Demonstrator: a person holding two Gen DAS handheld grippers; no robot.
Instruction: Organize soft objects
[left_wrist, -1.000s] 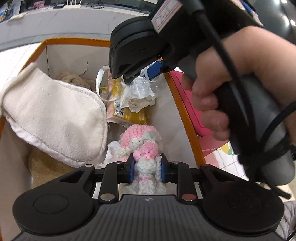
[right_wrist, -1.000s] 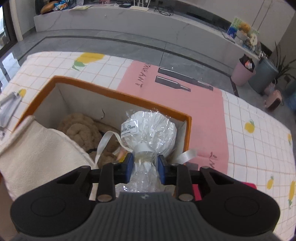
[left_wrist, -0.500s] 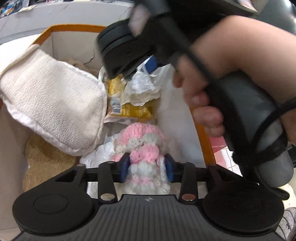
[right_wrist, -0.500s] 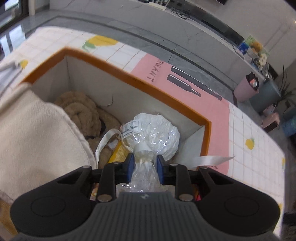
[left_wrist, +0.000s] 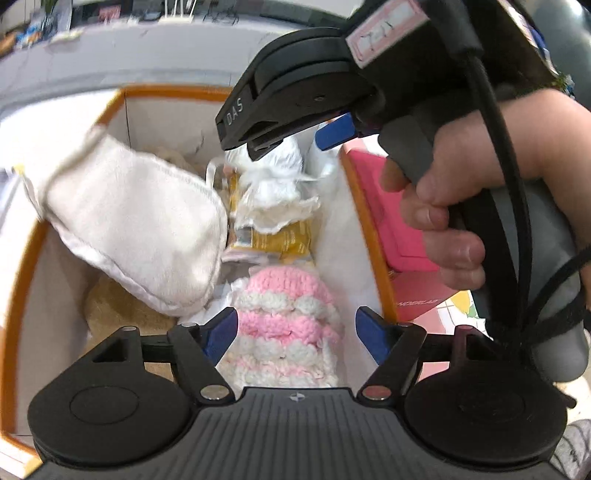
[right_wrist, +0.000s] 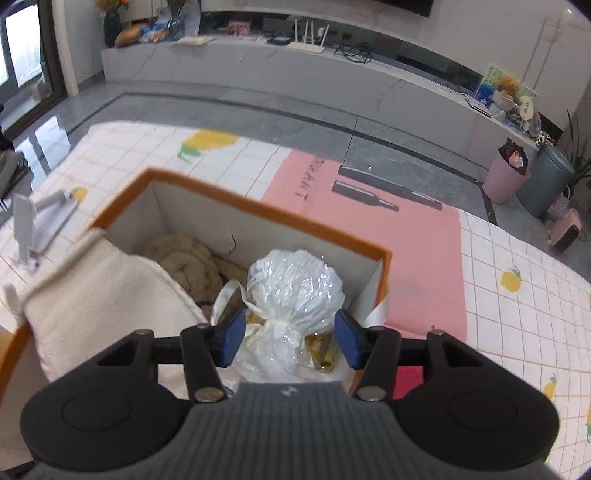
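One pink-and-white crochet piece lies in the orange-rimmed box, between the left gripper jaws, which have just been opening and stand clear of it. One tied cellophane bag sits at 12 o'clock from it; the right gripper jaws, also just opening, flank it untouched. One cream mitt lies at 10 o'clock. Only the right view shows one tan knotted cushion; only the left shows the right hand, gripping its handle, angled downward.

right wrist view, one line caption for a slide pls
Right gripper open astride a cellophane-wrapped bundle in the orange-rimmed box.

Pink-and-white crocheted piece and clear wrapped bundle lying in orange-rimmed box
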